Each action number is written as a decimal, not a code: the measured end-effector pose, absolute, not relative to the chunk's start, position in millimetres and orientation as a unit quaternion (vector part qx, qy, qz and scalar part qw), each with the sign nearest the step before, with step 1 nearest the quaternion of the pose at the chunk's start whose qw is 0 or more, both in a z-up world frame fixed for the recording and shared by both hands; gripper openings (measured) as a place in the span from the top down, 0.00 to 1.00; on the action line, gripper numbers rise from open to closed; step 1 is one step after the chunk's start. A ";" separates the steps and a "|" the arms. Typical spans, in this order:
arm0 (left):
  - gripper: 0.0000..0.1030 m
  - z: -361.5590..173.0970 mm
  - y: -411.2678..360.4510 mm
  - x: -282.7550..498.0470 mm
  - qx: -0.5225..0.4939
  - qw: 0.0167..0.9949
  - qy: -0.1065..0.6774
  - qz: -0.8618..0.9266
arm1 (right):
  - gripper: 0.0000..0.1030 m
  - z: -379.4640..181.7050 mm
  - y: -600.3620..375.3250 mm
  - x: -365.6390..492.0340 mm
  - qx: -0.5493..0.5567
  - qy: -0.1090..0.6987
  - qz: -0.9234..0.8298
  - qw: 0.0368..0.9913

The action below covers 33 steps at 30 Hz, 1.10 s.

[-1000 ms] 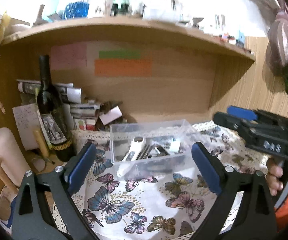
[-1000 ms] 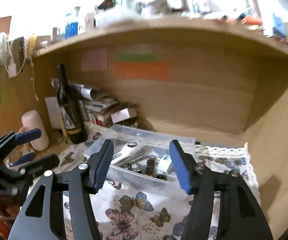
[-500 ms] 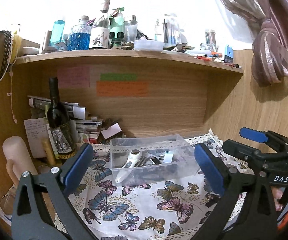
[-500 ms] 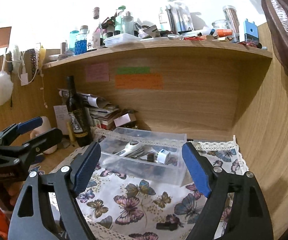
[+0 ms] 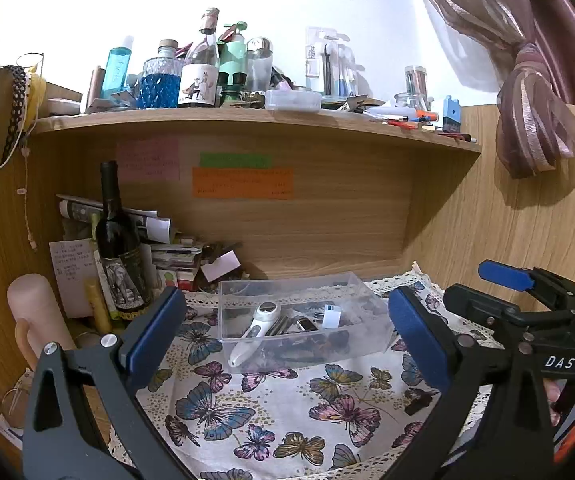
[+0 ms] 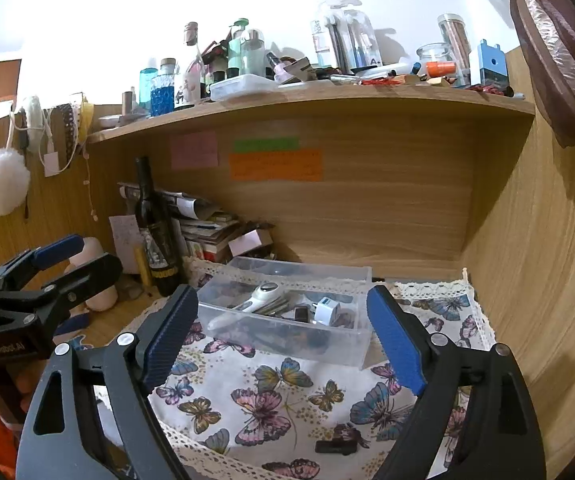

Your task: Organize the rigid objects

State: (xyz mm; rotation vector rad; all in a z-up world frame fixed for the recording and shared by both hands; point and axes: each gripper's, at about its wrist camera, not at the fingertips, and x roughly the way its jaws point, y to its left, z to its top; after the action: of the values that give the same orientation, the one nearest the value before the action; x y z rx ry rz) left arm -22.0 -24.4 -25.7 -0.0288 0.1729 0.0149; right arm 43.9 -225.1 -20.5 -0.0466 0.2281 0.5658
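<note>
Left wrist view: left hand-held gripper (image 5: 283,338) was wide open, holding nothing, hovering over the butterfly-print cloth (image 5: 255,408) on the worktop. Clear plastic bin (image 5: 367,334) sat on the cloth, between and beyond the blue pads. Inside it: white handheld device (image 5: 256,326), white plug adapter (image 5: 330,316), small dark items I couldn't identify. Wine bottle (image 5: 118,248) stood upright left of the bin, in front of a paper stack. Right hand-held gripper (image 5: 487,292) came in from the right edge, nothing between its fingers.

Right wrist view: right hand-held gripper (image 6: 283,338) was also spread wide and empty, above the cloth (image 6: 271,400). Bin (image 6: 343,342) lay just past the fingertips, white device (image 6: 261,296) and adapter (image 6: 326,310) visible inside. A small black object (image 6: 335,447) lay on the cloth near the front edge, well apart from the bin. Left hand-held gripper (image 6: 79,258) showed at the left edge, open.
</note>
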 end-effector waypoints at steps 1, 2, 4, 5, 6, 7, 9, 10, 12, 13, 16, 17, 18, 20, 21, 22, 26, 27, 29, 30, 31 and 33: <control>0.00 -25.6 -24.0 -21.7 -0.015 0.996 0.087 0.006 | 0.17 -20.6 -225.1 43.9 -0.023 0.112 0.278 0.954; 0.00 -25.4 -23.7 -21.1 -0.016 0.996 0.088 0.005 | 0.17 -20.8 -224.9 43.4 -0.023 0.112 0.277 0.954; 0.00 -25.2 -23.5 -20.4 -0.016 0.996 0.088 0.006 | 0.17 -21.1 -224.8 43.7 -0.022 0.113 0.276 0.954; 0.00 -25.2 -23.4 -20.2 -0.017 0.996 0.089 0.005 | 0.17 -21.1 -225.2 44.4 -0.022 0.114 0.276 0.954; 0.00 -25.3 -22.9 -20.4 -0.016 0.996 0.089 0.004 | 0.17 -21.1 -225.2 44.8 -0.021 0.114 0.275 0.954; 0.00 -25.0 -22.9 -20.1 -0.017 0.996 0.089 0.004 | 0.17 -21.1 -225.4 45.2 -0.021 0.114 0.275 0.954; 0.00 -24.8 -23.2 -19.7 -0.016 0.996 0.089 0.005 | 0.17 -20.7 -225.7 45.8 -0.021 0.114 0.273 0.955; 0.00 -24.8 -23.0 -19.7 -0.016 0.996 0.089 0.005 | 0.17 -20.5 -225.8 46.1 -0.021 0.114 0.274 0.955; 0.00 -24.5 -23.0 -19.6 -0.016 0.996 0.089 0.005 | 0.17 -20.2 -226.1 45.9 -0.020 0.113 0.275 0.955; 0.00 -24.5 -23.3 -19.6 -0.016 0.996 0.089 0.005 | 0.17 -20.0 -226.2 45.8 -0.020 0.113 0.275 0.955; 0.00 -24.4 -23.6 -19.1 -0.016 0.996 0.089 0.004 | 0.17 -19.3 -226.6 45.1 -0.020 0.111 0.276 0.955; 0.00 -24.4 -23.5 -18.0 -0.015 0.996 0.089 0.004 | 0.17 -19.1 -226.4 44.7 -0.021 0.110 0.275 0.955; 0.00 -24.3 -23.7 -18.1 -0.016 0.996 0.089 0.005 | 0.17 -19.0 -226.4 44.4 -0.021 0.109 0.274 0.955; 0.00 -24.4 -23.7 -18.1 -0.016 0.996 0.090 0.004 | 0.17 -18.6 -226.5 44.0 -0.021 0.108 0.274 0.955; 0.00 -24.4 -23.9 -18.2 -0.016 0.996 0.089 0.005 | 0.16 -18.6 -226.2 43.8 -0.021 0.107 0.274 0.955; 0.00 -24.4 -23.7 -18.0 -0.016 0.996 0.089 0.005 | 0.16 -18.4 -226.4 43.8 -0.021 0.107 0.275 0.955; 0.00 -24.9 -22.4 -15.9 -0.019 0.996 0.088 0.002 | 0.16 -18.3 -226.3 43.3 -0.021 0.105 0.274 0.956; 0.00 -24.9 -22.3 -15.6 -0.020 0.996 0.087 0.002 | 0.16 -18.4 -226.3 43.1 -0.020 0.105 0.274 0.956; 0.00 -25.3 -21.5 -15.0 -0.022 0.996 0.084 0.001 | 0.16 -18.6 -226.2 43.0 -0.020 0.105 0.275 0.956; 0.00 -25.4 -21.8 -14.9 -0.022 0.996 0.082 0.002 | 0.16 -18.6 -226.1 43.1 -0.020 0.105 0.275 0.956; 0.00 -25.6 -21.9 -15.5 -0.021 0.996 0.081 0.003 | 0.16 -18.5 -226.1 43.0 -0.020 0.105 0.275 0.956; 0.00 -25.7 -23.2 -16.7 -0.016 0.997 0.080 0.002 | 0.16 -18.6 -226.2 43.0 -0.019 0.106 0.275 0.955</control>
State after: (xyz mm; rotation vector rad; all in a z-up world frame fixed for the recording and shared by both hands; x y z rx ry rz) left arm -16.7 -23.2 -25.7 -0.0327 0.1610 0.0043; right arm 43.0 -226.2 -18.6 -0.0392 0.2142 0.5582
